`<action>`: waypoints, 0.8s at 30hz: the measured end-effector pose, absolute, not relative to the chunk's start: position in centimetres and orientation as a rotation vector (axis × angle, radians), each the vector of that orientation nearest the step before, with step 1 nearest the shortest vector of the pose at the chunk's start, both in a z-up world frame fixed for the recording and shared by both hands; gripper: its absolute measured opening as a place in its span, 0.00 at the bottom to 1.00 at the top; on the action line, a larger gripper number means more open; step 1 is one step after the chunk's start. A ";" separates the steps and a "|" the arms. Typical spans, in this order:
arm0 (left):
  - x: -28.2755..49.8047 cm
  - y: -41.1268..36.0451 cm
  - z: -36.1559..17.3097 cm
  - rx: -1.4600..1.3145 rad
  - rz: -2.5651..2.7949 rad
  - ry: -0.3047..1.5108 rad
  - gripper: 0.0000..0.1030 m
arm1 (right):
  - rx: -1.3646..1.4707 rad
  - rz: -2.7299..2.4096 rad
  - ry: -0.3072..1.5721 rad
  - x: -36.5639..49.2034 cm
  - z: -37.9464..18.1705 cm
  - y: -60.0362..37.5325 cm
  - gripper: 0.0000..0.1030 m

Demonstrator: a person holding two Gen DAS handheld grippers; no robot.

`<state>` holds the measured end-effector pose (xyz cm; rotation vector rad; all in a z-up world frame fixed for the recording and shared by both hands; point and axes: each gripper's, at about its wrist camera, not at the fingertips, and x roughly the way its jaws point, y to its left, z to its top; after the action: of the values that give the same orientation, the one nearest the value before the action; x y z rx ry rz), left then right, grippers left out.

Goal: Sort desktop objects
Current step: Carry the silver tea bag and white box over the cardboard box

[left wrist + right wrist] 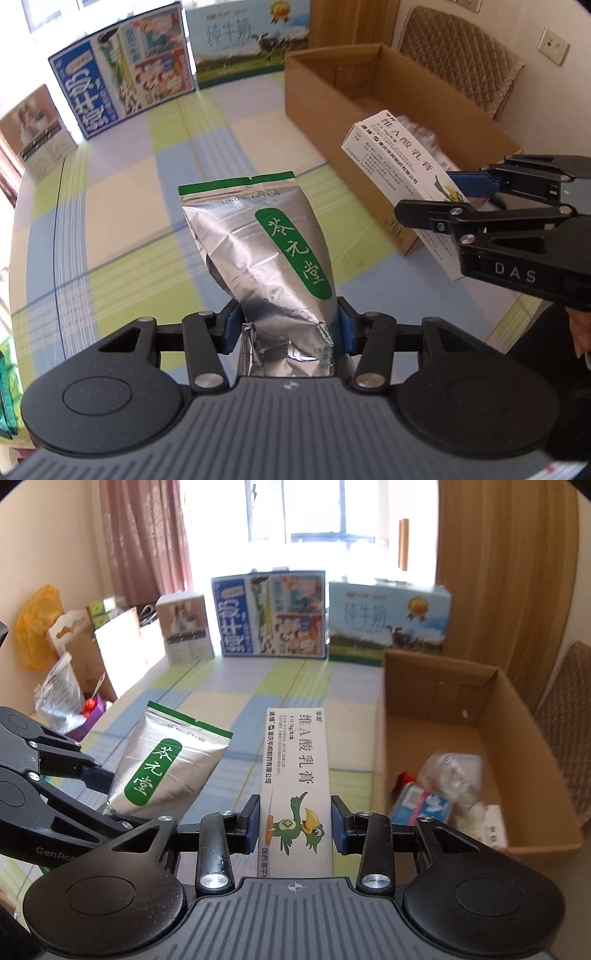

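The left gripper [290, 328], black with blue pads, points steeply downward and is clamped on the lower part of a crinkled silver foil pouch with a green label [266, 251], held clear of the table. The right gripper [294, 825], of the same make, tilts less steeply and pinches a long white cardboard box printed with a green bird [293, 786] between its pads, beside the left.

We see a room in a home, with a dining table in use as a sorting spot. A checked tablecloth [236, 686] in pastel squares covers the table. At the far end a window [314, 509] with a pink curtain [147, 535] lets in daylight. Milk cartons [388, 620] stand along the far edge, a padded chair [461, 55] waits at the right, and shopping bags [37, 627] pile up at the left.
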<state>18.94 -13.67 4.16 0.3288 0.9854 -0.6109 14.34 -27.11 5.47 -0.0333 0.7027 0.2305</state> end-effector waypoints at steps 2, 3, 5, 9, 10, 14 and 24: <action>19.1 -15.2 5.2 0.333 -0.627 0.972 0.44 | -0.031 0.205 0.687 14.4 6.5 -28.6 0.34; 19.2 -16.1 5.7 0.333 -0.637 0.966 0.44 | -0.028 0.191 0.682 14.5 6.9 -29.4 0.34; 19.5 -17.8 6.6 0.326 -0.658 0.958 0.44 | -0.025 0.161 0.675 14.6 7.5 -31.1 0.34; 20.3 -21.2 7.9 0.324 -0.689 0.946 0.44 | -0.024 0.111 0.678 15.2 8.3 -34.5 0.34; 20.5 -22.0 8.1 0.326 -0.696 0.944 0.44 | -0.023 0.100 0.677 15.3 8.4 -35.3 0.34; 21.7 -25.2 8.7 0.330 -0.726 0.943 0.44 | -0.013 0.065 0.679 16.0 8.7 -38.0 0.34; 24.9 -31.2 8.3 0.309 -0.761 0.948 0.44 | 0.005 0.022 0.695 18.4 7.9 -42.4 0.34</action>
<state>24.85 -31.20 8.27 0.3087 0.9476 -0.7612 18.40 -42.38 7.89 0.0051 0.6949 0.0219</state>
